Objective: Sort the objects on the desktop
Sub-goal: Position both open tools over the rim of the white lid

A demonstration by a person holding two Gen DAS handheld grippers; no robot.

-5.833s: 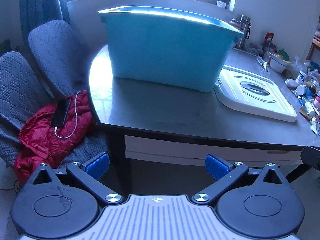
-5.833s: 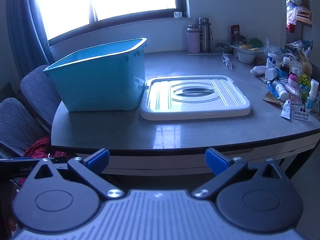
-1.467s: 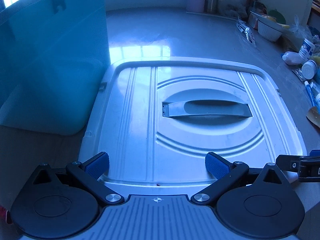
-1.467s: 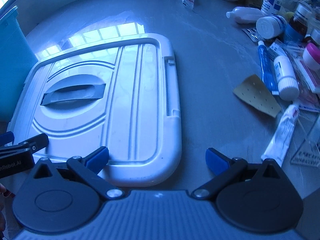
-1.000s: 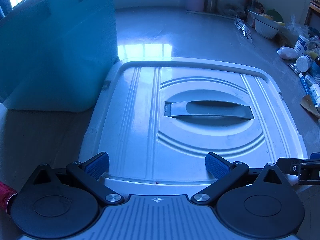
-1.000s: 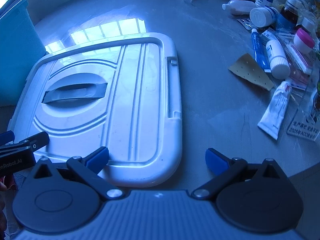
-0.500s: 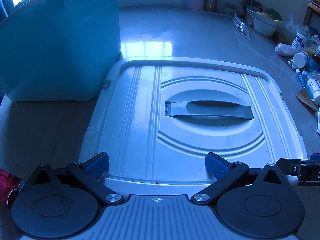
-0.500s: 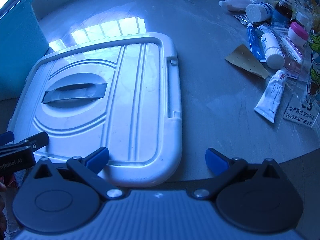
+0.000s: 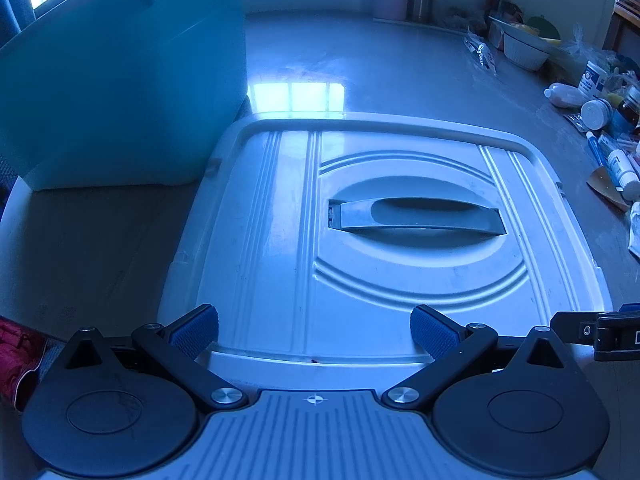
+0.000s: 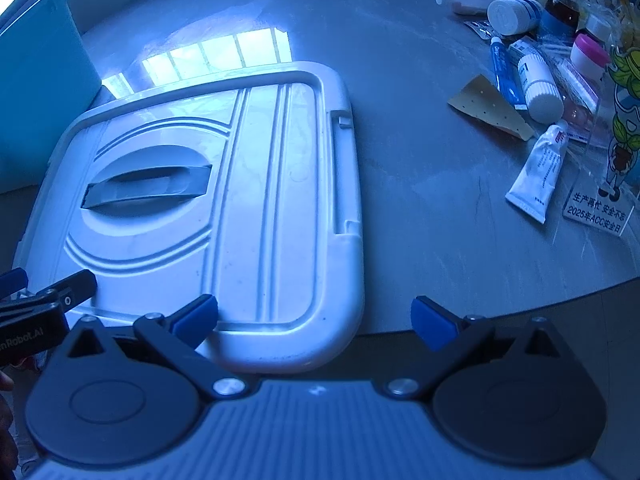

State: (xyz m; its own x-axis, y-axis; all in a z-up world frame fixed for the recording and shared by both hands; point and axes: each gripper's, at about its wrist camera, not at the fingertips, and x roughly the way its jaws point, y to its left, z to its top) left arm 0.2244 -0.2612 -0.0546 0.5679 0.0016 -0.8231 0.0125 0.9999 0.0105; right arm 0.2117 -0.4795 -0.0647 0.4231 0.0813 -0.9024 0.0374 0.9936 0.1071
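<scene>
Change: over the last second and a half the view has slid off the teal plastic storage bin (image 9: 120, 80) side, so more of the grey desk (image 9: 380, 60) and its right-hand clutter shows now. The lid hasn't budged relative to either claw.
Lid: white ribbed plastic lid with a grey recessed handle (image 9: 384, 232) lies flat on the desk just beside the bin, its near edge sitting between the spread blue pads.
Left gripper (image 9: 314, 326): jaws wide apart, nothing held, hovering at the lid's near edge.
Right gripper (image 10: 314, 322): also spread wide and empty, at the lid's near right corner, partly past the desk edge.
Stuff to sort: white squeeze tube (image 10: 538, 174), blue tube (image 10: 505, 74), white pill bottle (image 10: 538, 88) and small jars sit well apart from the bin, untouched.
What it means: looks like sorting hasn't really started; I'd guess the lid gets dealt with first, or the right claw heads for the tubes.
</scene>
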